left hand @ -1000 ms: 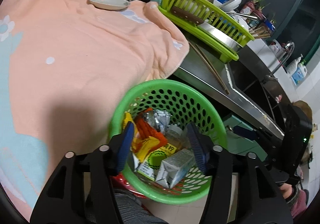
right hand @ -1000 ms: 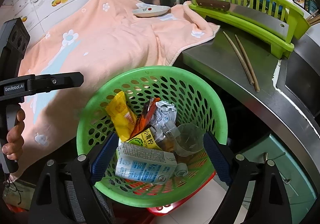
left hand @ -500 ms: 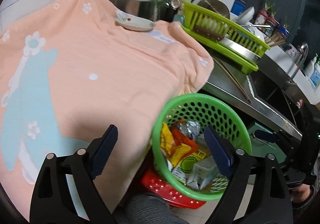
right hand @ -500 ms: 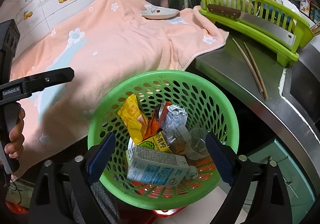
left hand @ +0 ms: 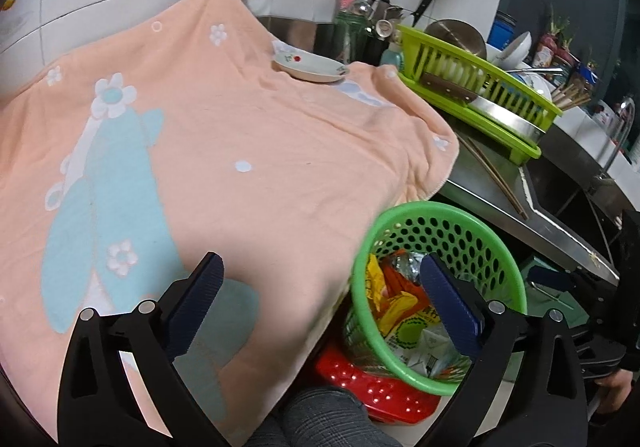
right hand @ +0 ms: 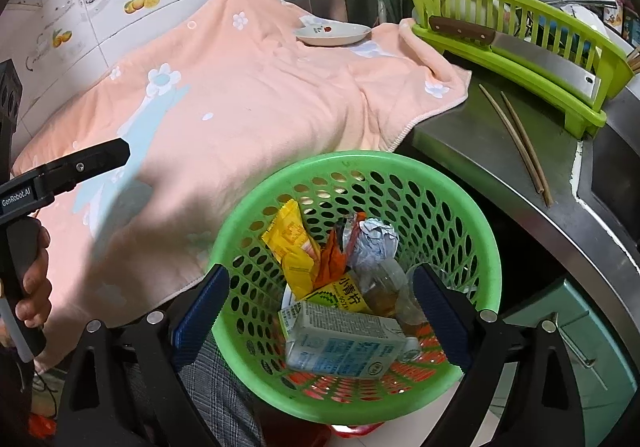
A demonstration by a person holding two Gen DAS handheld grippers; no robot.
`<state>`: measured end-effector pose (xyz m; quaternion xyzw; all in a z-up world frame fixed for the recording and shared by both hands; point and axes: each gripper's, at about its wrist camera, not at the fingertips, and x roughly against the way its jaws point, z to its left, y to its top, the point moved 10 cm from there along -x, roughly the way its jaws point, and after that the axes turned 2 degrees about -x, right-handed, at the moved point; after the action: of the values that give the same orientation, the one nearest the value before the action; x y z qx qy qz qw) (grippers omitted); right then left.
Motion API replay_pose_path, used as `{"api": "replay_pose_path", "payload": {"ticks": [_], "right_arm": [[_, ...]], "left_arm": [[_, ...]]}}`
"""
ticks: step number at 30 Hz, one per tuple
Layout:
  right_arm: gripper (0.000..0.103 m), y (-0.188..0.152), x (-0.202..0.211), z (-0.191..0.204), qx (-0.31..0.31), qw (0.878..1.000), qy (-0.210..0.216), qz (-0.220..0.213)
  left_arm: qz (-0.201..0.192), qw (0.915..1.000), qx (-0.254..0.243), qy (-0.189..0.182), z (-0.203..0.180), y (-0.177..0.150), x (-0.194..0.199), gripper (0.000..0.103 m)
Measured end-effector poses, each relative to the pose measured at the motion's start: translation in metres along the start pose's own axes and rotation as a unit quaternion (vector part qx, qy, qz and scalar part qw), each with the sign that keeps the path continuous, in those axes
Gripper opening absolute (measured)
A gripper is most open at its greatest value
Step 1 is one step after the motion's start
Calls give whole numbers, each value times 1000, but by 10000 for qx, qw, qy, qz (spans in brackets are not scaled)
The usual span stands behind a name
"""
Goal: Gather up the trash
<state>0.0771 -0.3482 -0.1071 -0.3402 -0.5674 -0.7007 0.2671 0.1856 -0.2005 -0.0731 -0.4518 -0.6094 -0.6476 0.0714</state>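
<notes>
A green perforated basket [right hand: 472,223] stands below the counter edge, on a red basket [left hand: 360,387]. It holds a milk carton [right hand: 340,343], a yellow wrapper [right hand: 292,243], crumpled foil [right hand: 376,243], a clear bottle [right hand: 380,287] and other wrappers. My right gripper [right hand: 320,311] is open and empty just above the basket. My left gripper [left hand: 320,299] is open and empty over the edge of the peach towel [left hand: 240,151], left of the basket [left hand: 496,247]. The left gripper also shows at the left of the right wrist view [right hand: 72,167].
A small plate [left hand: 308,67] lies on the towel's far side. A lime dish rack [right hand: 520,35] with a cleaver stands at the right back. Two chopsticks [right hand: 516,139] lie on the steel counter [right hand: 480,151]. A sink [left hand: 568,183] lies further right.
My left gripper opened wide and drew back left and up from the basket to over the towel. My right gripper pulled back a little from the basket and stays open.
</notes>
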Motion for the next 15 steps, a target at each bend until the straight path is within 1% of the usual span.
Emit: {"api": "replay_pose_path", "payload": {"ticks": [3,10,15], "right_arm": [[90,2,2,3,37,10000,-27,-45],[91,5,4,12,93,9999,-42,-122],[91,8,3,19,96,9998,-48,-172]], "left_arm": [[-18,10000,41,56,6,-1,2,97],[-113,9991,-4,416,23,-4,11,97],[-166,9982,-65,579,30,-5,18,97]]}}
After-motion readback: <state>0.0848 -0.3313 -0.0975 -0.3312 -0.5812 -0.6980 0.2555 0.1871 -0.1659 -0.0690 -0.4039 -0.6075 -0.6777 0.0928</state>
